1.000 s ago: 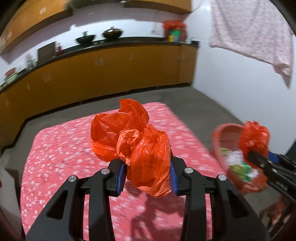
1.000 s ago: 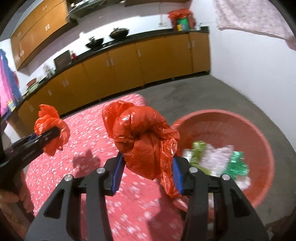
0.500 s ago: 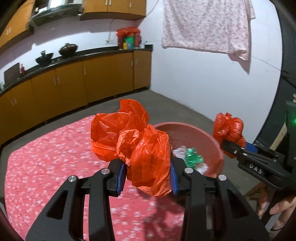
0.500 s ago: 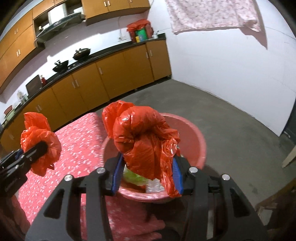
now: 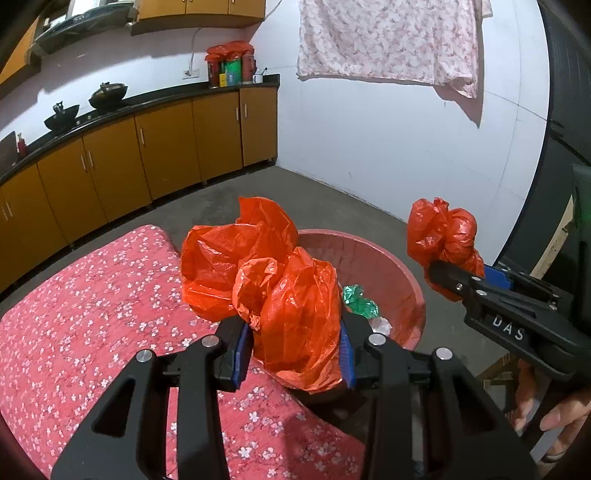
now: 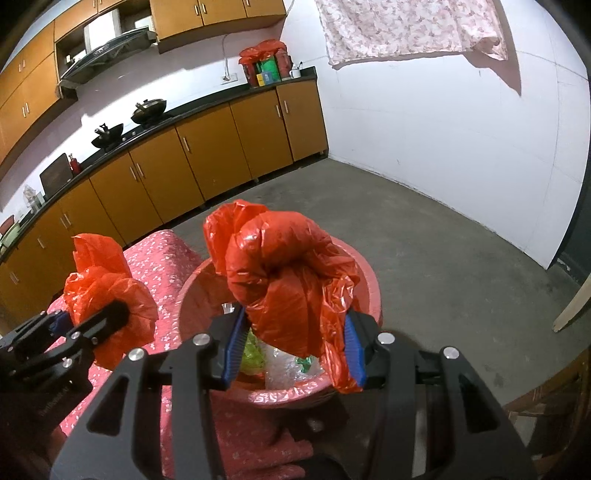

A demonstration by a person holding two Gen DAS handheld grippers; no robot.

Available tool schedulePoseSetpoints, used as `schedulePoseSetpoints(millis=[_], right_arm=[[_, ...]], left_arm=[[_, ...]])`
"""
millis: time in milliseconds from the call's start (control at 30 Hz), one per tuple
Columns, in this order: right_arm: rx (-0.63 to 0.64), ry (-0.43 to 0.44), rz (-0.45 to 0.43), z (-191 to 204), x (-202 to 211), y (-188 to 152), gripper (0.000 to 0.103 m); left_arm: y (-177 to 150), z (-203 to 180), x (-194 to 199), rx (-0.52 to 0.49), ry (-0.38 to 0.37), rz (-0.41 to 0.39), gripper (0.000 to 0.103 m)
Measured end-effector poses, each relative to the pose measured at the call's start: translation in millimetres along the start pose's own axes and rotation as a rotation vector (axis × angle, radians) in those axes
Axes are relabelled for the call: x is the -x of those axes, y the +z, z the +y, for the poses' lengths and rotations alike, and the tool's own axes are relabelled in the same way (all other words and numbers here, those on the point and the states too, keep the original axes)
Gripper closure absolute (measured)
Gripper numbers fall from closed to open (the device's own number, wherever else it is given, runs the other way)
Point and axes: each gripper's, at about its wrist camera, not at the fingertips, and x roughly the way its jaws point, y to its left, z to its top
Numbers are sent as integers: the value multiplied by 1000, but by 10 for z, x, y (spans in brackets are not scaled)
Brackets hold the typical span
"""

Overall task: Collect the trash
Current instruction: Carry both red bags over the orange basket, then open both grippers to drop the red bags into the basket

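I've swung both crumpled orange plastic bags off the red flowered bed toward the round red plastic basin (image 5: pixel 384 258). My left jaws (image 5: pixel 293 349) pinch one bag (image 5: pixel 258 280); my right jaws (image 6: pixel 293 347) pinch the other (image 6: pixel 288 280).

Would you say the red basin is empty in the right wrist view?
No, the red basin already holds green and clear wrappers beneath the right gripper.

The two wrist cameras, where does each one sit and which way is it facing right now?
Left wrist: rides the left tongs, looking forward and down past a crumpled red bag clamped in them, over the floral cloth to the red basin; the right tongs and fingers show at right.
Right wrist: rides the right tongs, looking down past its own red bag into the basin; the left tongs show at left.
Shared: basin, cloth, both bags, orange cabinets, hanging cloth.
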Motion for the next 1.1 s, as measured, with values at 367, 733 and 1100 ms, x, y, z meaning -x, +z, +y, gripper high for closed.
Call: schedulePoseSetpoints(millis=[367, 733, 1100], right_arm=[[-36, 20, 9, -17, -96, 74, 58], [-46, 41, 3, 2, -313, 241, 58], [-103, 107, -14, -70, -447, 349, 45]], left_arm=[[19, -34, -182, 2, -35, 21, 64], [64, -21, -473, -3, -65, 43, 64], [76, 82, -735, 35, -69, 88, 49]])
